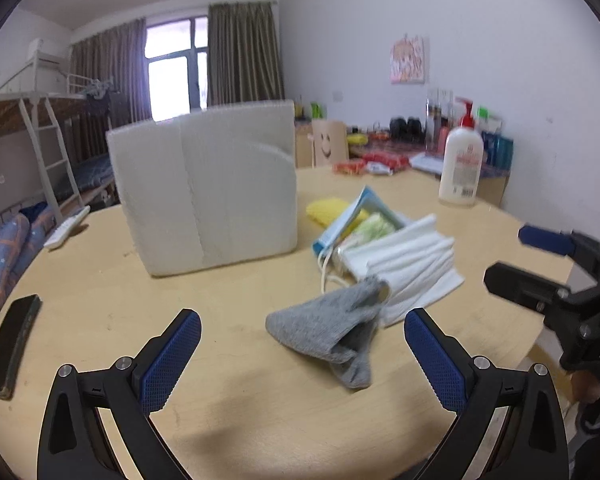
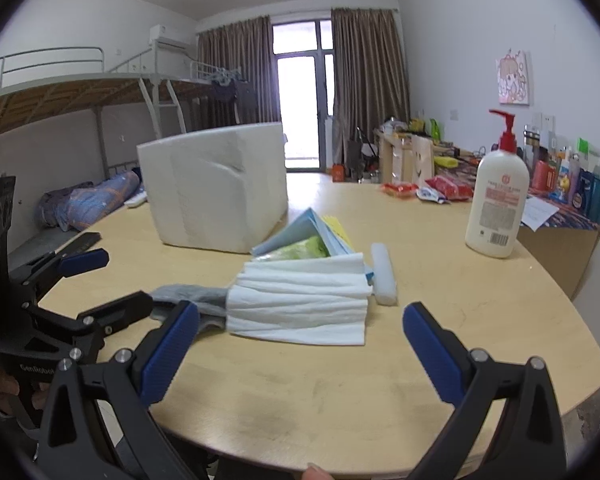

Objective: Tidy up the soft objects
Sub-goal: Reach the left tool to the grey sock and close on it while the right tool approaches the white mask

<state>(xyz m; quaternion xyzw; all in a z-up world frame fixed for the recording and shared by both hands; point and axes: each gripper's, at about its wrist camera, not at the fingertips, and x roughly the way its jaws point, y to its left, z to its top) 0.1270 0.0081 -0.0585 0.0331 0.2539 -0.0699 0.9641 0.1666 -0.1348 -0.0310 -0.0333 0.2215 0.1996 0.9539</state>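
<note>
both grippers empty, jaws spread wide. left gripper (image 1: pixel 302 354) hangs low over the near part of the surface (image 1: pixel 100 312), right gripper (image 2: pixel 300 346) the same on its side, nothing between the pads of either.

soft things sit in a loose heap right of centre: grey sock (image 1: pixel 332 334) nearest me, crumpled, its far end touching the folded white cloth (image 1: pixel 412 264). behind the cloth a blue-edged pouch (image 1: pixel 354 216) lies open with something pale green in it, a yellow soft item (image 1: pixel 328 208) beside it. in the right wrist view a white foam roll (image 2: pixel 384 274) lies against the cloth's right edge. white foam box (image 1: pixel 204 188) stands upright at the far left of the heap; i take it for the likely container.

risks as i judge them:
- sock is limp and flat; jaws closing from above may pinch only a fold and it slips out on the lift.
- sock touches the cloth, so a grab may drag the stack and unfold it.
- the two grippers sit near each other, each visible in the other's view; reaching for the same heap could knock them together.
- lotion bottle (image 2: pixel 498 200) stands upright at the far right; a wide swing of the right gripper could tip it.
- box opening not visible from here; a blind drop may miss.
</note>
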